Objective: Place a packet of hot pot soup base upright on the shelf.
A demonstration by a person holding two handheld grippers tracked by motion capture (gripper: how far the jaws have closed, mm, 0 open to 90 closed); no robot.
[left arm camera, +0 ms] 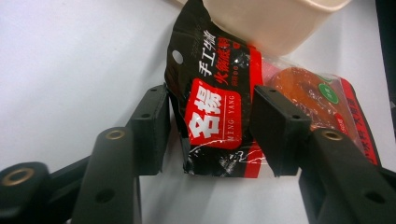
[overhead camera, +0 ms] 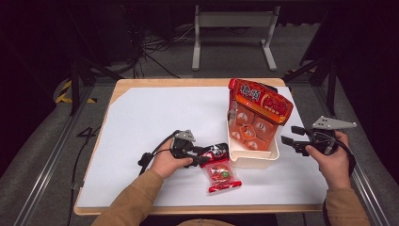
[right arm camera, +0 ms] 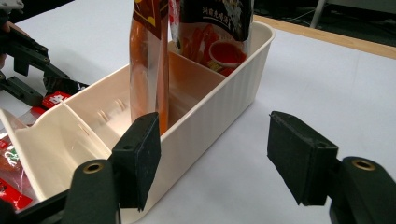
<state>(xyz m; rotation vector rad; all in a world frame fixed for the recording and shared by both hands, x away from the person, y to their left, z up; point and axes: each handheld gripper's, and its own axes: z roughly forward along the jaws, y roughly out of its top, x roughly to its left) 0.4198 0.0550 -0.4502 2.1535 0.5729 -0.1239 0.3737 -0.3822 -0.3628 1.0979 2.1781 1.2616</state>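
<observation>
Your left tool [overhead camera: 200, 155] sits low on the tabletop [overhead camera: 141, 122] with its jaws about half open around the black-and-red top end of the hotpot base packet [left arm camera: 219, 116]. In the left gripper view one pad [left arm camera: 149, 126] meets the packet's left edge where the film is creased, and the other pad [left arm camera: 278, 128] lies over its red right part; you cannot tell whether they press it. The packet lies flat near the front edge of the tabletop, its black end just beside the front wall of the cream divided bin [overhead camera: 254, 157] and its clear end, with the red contents, pointing toward you.

To the left of that tool the white sheet is bare all the way to the far wooden edge.

Your right tool [overhead camera: 294, 136] hangs just right of the bin, jaws wide apart and holding nothing. In the right gripper view its left pad [right arm camera: 140, 158] stands close to the bin's ribbed side wall, and bare tabletop shows between the pads. Two snack bags [overhead camera: 259, 106] stand upright in the far compartments; the nearest compartment holds nothing.
</observation>
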